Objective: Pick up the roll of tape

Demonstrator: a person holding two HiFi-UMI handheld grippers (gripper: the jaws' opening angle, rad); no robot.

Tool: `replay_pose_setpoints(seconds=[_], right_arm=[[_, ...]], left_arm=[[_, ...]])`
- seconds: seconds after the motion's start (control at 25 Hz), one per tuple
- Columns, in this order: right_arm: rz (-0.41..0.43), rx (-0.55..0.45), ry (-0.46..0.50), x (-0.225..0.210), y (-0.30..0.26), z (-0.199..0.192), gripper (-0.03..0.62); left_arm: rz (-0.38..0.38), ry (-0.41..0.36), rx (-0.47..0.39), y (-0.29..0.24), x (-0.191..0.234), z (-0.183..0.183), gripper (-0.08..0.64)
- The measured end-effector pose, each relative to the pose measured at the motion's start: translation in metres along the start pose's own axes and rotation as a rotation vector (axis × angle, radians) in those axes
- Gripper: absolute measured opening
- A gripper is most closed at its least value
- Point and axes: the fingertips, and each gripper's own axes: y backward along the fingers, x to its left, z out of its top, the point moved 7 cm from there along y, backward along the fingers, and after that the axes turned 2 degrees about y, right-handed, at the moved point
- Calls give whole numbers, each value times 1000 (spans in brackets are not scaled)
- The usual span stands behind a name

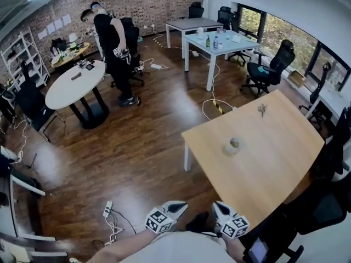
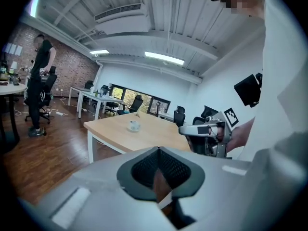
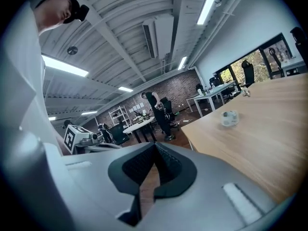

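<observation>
Tape roll shows its hollow centre only in head view.

Matt wooden table — glossy wood floor (roll of tape: translucent plastic).

My left gripper and my right gripper hang side by side low in front of me, near the closest edge of the wooden table; the roll of tape lies on it, well apart from both
</observation>
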Motion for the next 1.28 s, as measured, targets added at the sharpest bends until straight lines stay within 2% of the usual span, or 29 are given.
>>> replay_pose_setpoints(seconds=[0.16, 0.36, 0.68, 1.04, 1.28], right_arm=[[12, 8, -31, -22, -14, 18, 8], [5, -6, -32, -60, -23, 39, 8], [-9, -9, -20, -100, -24, 54, 8], [-25, -3, -9, -124, -29, 68, 8], [-85, -22, -52, -146, -17, 79, 8]], left_arm=[[5, 5, 6, -23, 11, 30, 5], [-34, -23, 20, -67, 21, 59, 5], [-58, -51, 58, -120, 34, 84, 5], [-86, -70, 53, -154, 46, 106, 5], [-122, -75, 91, -175, 45, 118, 6]])
